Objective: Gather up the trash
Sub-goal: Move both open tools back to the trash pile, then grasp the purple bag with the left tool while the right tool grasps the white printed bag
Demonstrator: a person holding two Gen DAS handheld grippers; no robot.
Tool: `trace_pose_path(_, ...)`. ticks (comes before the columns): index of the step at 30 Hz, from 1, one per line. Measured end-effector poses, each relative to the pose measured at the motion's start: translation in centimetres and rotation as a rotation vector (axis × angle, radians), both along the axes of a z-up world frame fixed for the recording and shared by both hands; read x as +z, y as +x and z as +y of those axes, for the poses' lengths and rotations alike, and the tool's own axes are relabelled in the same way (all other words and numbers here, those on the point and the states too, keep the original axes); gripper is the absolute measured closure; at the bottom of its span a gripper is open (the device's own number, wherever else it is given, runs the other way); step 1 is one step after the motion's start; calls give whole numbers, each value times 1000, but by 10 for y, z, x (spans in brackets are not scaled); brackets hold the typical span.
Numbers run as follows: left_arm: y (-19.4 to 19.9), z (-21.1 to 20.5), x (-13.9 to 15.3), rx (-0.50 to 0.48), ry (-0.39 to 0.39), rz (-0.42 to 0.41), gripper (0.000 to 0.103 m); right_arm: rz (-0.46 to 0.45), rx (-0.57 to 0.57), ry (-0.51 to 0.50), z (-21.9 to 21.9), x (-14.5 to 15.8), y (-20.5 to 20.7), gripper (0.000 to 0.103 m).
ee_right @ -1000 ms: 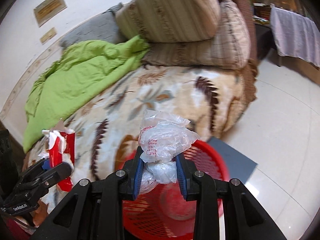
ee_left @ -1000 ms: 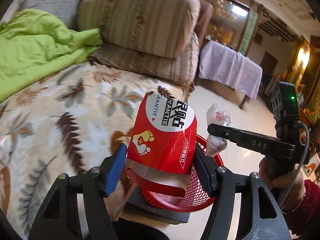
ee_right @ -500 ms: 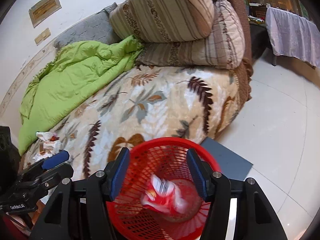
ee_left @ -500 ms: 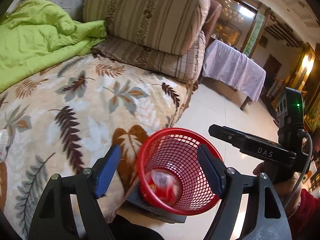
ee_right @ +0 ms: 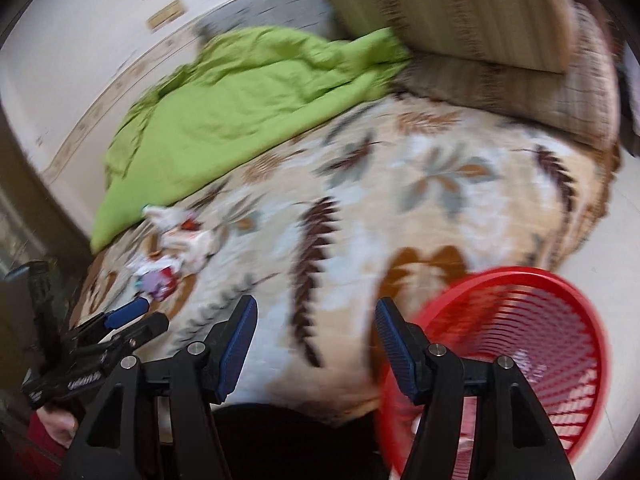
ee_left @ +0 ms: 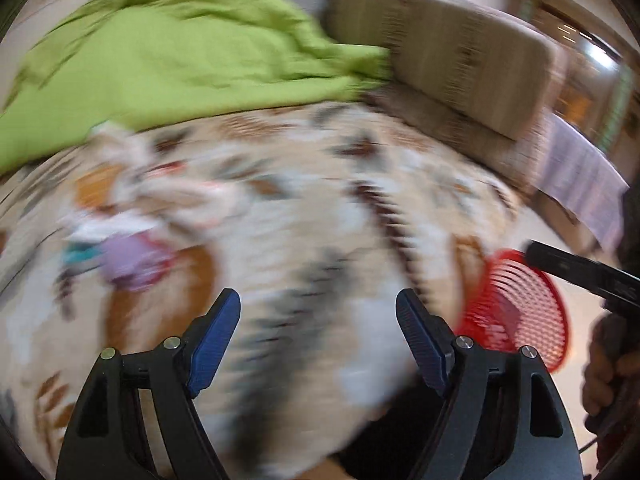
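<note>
Both grippers, left (ee_left: 318,336) & right (ee_right: 316,344), wide open, empty. Approach crumpled paper-and-wrapper trash pile (ee_right: 172,256) beside green quilt (ee_right: 240,108); pinch one piece, avoid snagging leaf-print blanket (ee_right: 400,208).

- Basket (ee_right: 520,344): red mesh.
- Blanket (ee_right: 400,208): cream, with brown and grey leaves.
- Quilt (ee_right: 248,108): bright green.
- Cushions (ee_right: 460,12): brown-striped beige.
- Tool pads (ee_left: 214,342): blue.

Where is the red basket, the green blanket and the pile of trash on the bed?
red basket (ee_right: 520,280), right wrist view, on its upper rim.
green blanket (ee_right: 248,112), right wrist view, on its middle.
pile of trash (ee_right: 176,248), right wrist view, on the wrappers.
</note>
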State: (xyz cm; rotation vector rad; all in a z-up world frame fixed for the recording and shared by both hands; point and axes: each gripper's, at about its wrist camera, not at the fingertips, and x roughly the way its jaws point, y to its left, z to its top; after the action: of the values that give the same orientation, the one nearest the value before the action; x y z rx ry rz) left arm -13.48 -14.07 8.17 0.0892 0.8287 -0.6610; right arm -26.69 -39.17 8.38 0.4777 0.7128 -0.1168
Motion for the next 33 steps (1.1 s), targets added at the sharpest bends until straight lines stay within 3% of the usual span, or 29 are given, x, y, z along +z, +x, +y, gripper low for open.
trace_pose_path(5,57,76,-14,289,17,35,24,-3,108,-20,44,-1,32,36)
trace_pose_path(8,84,91,-28,354,41,52,24,0,161,-51,64,0,51,33)
trace_pose_path(12,112,83,-46,331,46,91,24,-1,212,-72,81,3,80,31)
trace_pose_path(15,123,70,-56,338,81,55,24,1,249,-94,93,4,102,29)
trace_pose_path(16,124,66,-58,332,91,44,28,6,263,-102,96,3,109,29)
trace_pose_path(17,126,64,-63,326,106,41,46,12,282,-108,100,3,119,29)
trace_pose_path(22,128,70,-64,304,72,68,70,42,357,-127,114,-5,170,27)
trace_pose_path(25,122,81,-56,309,35,76,72,65,425,-129,124,-15,209,24)
trace_pose_path(33,102,100,-24,295,-11,-27,72,143,518,-212,150,-45,290,24)
